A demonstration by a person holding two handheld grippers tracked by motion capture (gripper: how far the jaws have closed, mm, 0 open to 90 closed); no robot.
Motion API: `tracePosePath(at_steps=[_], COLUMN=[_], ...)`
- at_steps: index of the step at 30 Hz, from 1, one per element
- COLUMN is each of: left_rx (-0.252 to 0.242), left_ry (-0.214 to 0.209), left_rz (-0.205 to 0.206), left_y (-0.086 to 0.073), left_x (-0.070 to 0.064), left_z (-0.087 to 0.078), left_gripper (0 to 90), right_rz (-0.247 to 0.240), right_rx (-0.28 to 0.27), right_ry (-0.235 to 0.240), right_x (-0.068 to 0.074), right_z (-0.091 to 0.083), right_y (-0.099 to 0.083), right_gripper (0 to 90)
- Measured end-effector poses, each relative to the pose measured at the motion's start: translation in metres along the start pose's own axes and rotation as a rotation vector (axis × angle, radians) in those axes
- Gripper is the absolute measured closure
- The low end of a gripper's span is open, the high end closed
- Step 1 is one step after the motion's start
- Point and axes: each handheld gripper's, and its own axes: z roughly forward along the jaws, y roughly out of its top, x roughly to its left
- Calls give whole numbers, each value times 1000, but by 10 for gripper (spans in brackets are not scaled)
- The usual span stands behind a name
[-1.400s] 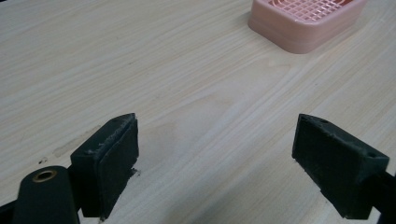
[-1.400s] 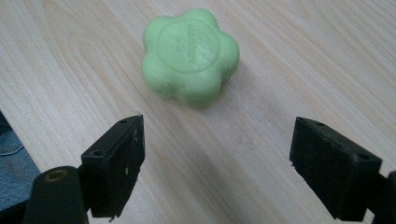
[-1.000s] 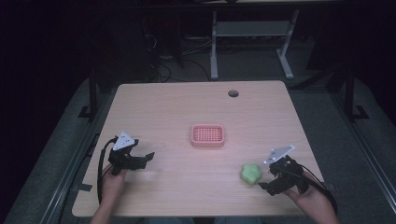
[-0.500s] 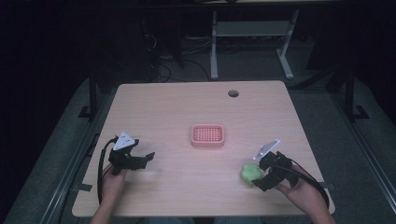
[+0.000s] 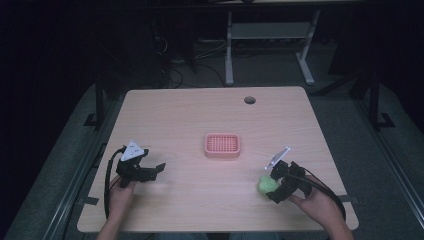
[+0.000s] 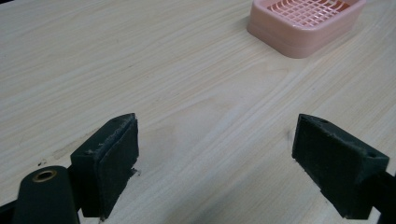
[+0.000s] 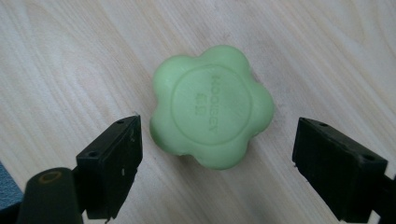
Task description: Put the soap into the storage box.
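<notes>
The green soap (image 7: 212,119) is shaped like a flower, with raised writing too faint to read. It lies flat on the table (image 5: 200,115), between the wide-apart jaws of the right gripper (image 7: 215,154), touching neither. The left gripper (image 6: 215,161) is wide apart too.

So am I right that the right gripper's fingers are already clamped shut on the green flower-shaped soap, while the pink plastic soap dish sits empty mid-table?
Not quite: the right gripper is open, its fingers standing apart on either side of the green flower-shaped soap without touching it, as the right gripper view shows. The rest holds: the pink plastic soap dish sits empty mid-table.
</notes>
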Motion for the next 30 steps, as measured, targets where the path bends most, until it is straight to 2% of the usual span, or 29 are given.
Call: tracePosePath(at_steps=[22, 30], left_rx=[0, 6], left_ry=[0, 0], left_rz=[-2, 9], left_y=[0, 0], left_x=[0, 0], left_z=[0, 0], left_gripper=[144, 144], right_rz=[7, 9], right_rx=[44, 56], right_ry=[12, 19], right_x=[-3, -3], right_z=[12, 16], right_y=[6, 10], right_gripper=[150, 153])
